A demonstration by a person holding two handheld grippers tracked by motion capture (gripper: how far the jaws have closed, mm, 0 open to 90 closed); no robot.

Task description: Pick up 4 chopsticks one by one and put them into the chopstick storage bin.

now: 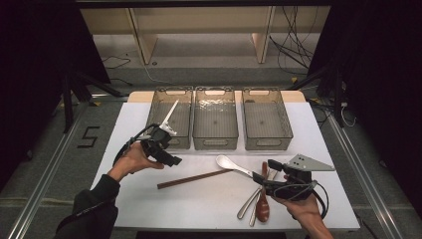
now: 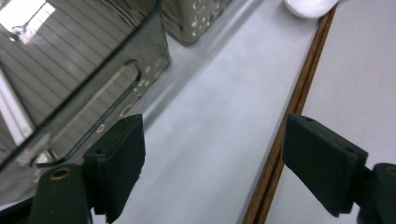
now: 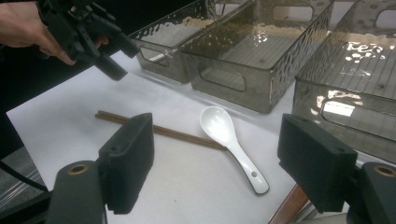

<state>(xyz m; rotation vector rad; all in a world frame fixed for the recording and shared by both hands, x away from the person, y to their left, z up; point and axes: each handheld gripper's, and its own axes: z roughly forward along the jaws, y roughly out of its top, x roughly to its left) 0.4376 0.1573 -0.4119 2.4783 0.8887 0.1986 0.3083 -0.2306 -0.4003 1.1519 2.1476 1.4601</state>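
My left gripper (image 1: 169, 158) hovers over the white mat just in front of the left bin (image 1: 155, 115), jaws open and empty (image 2: 212, 158). Beneath its right jaw lie the brown chopsticks (image 2: 299, 98), with the white ceramic spoon (image 2: 310, 5) past their far end. My right gripper (image 1: 263, 171) rests low at the front right, open with nothing between its jaws (image 3: 215, 168), and points toward the white spoon (image 3: 224, 130) and the chopsticks (image 3: 173, 133). The left gripper (image 3: 122, 59) also appears at the upper left of the right gripper view. A slender white utensil (image 1: 170, 115) leans in the left bin.
Three smoky clear bins stand in a row at the back of the mat: left, middle (image 1: 215, 119) and right (image 1: 266, 119). A wooden spoon (image 1: 262, 201) and metal cutlery (image 1: 248, 203) lie near the right hand. The mat's front edge (image 1: 199, 226) is close.
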